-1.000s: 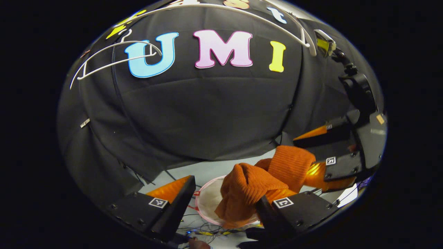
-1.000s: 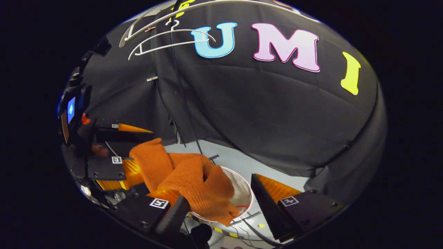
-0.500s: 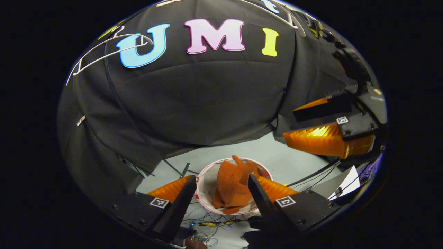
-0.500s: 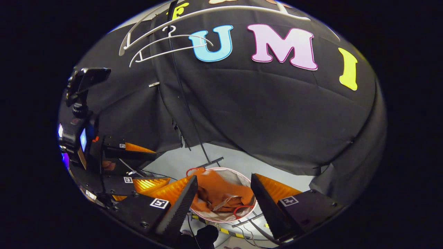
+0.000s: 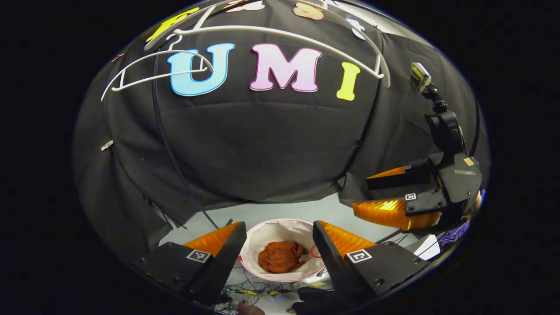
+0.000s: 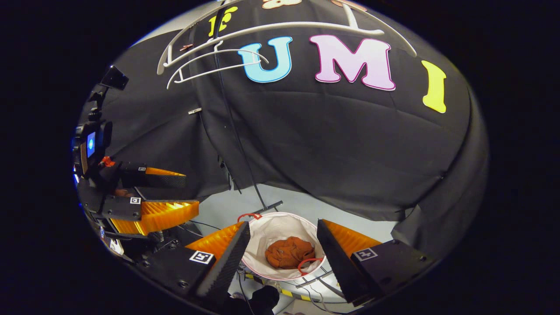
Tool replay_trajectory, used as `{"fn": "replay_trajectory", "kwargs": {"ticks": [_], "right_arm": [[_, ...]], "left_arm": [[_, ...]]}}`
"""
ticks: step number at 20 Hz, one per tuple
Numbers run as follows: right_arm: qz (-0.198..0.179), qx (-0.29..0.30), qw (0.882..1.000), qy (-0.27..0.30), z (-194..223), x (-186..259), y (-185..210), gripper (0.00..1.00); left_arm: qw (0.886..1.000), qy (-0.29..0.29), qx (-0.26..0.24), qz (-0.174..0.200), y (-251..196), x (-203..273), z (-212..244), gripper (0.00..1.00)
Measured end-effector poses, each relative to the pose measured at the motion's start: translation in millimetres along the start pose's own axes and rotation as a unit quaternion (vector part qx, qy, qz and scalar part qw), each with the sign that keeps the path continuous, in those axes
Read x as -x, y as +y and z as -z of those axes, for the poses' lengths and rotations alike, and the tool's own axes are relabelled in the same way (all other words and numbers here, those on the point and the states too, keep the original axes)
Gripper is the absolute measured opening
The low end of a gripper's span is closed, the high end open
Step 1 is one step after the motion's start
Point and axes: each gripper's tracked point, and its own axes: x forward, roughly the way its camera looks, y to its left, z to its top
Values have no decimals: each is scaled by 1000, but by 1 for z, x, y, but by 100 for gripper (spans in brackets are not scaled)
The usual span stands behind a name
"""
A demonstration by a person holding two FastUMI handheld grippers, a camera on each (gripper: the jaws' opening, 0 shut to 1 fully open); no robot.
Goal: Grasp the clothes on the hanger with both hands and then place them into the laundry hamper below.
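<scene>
1. Left gripper (image 5: 276,245): jaws spread wide, nothing between them; held high over the laundry hamper (image 5: 262,232), well apart from its rim.
2. Right gripper (image 6: 283,245): jaws likewise wide apart and empty, also raised above the hamper, which shows framed between its fingers.
3. Orange clothes (image 5: 280,257): a crumpled heap at the bottom of the hamper, below the rim, touching neither gripper.
4. Hamper: round, pale lining, pink rim, red handle loops; stands on the light floor (image 6: 306,205) with open floor behind it up to the black cloth wall.
5. White hangers (image 5: 280,35): bare, hanging high against the wall, far above both grippers.
6. Cables (image 5: 256,288): loose tangle on the floor just in front of the hamper.
7. Hidden or cut off: the hamper's near rim lies behind the fingers in both views; the garment's type cannot be made out.
</scene>
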Motion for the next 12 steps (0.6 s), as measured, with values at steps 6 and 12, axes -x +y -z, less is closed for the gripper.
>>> {"fn": "replay_trajectory", "kwargs": {"ticks": [6,12], "right_arm": [[29,-4,999,-39,0,45,16,99],[58,-18,996,-58,29,98,65,99]], "left_arm": [[998,-58,1,6,-12,57,-9,96],[995,-85,-18,44,-26,128,10,96]]}}
